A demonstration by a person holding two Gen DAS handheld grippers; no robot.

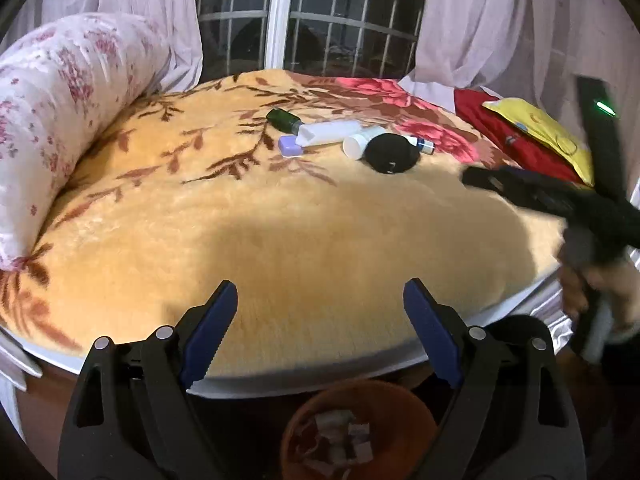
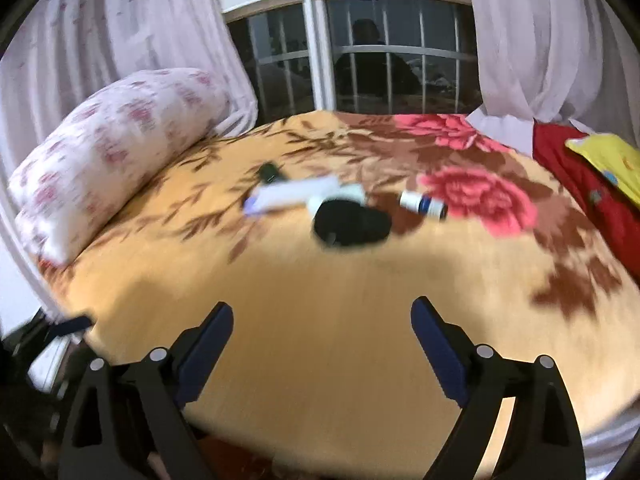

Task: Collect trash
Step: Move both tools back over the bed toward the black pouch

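Right under my left jaws (image 1: 316,300) sits an orange bin (image 1: 416,412) on the floor, with bits of paper (image 1: 344,432) inside it. My left jaws are spread wide and hold nothing. They hang over the near edge of the bed, above a yellow fuzzy blanket (image 1: 280,240) with brown leaves and pink flowers.

Far ahead of the left jaws, in the middle of the bed, the trash lies in a little bunch. A dark green bottle (image 1: 285,119) is at the back left. A white tube (image 1: 330,133) lies next to it, and a small purple box (image 1: 289,146) sits just in front of the tube. A white bottle (image 1: 362,142) touches a round black thing (image 1: 391,154), and a small blue-capped bottle (image 1: 422,145) pokes out behind the black thing.

Off to the right of the left jaws I see my right gripper (image 1: 520,188), blurry and black, reaching over the bed.

My right jaws (image 2: 322,322) are spread wide too, with nothing between them. The same bunch lies straight ahead of them, well apart. It looks blurry from this side, but I can pick out the round black thing (image 2: 352,222) and the blue-capped bottle (image 2: 424,204) a little to its right.

A flowery pillow (image 1: 60,100) lies far left of both jaws. A red cloth (image 1: 516,136) with a yellow bag (image 1: 548,128) on it lies far right.
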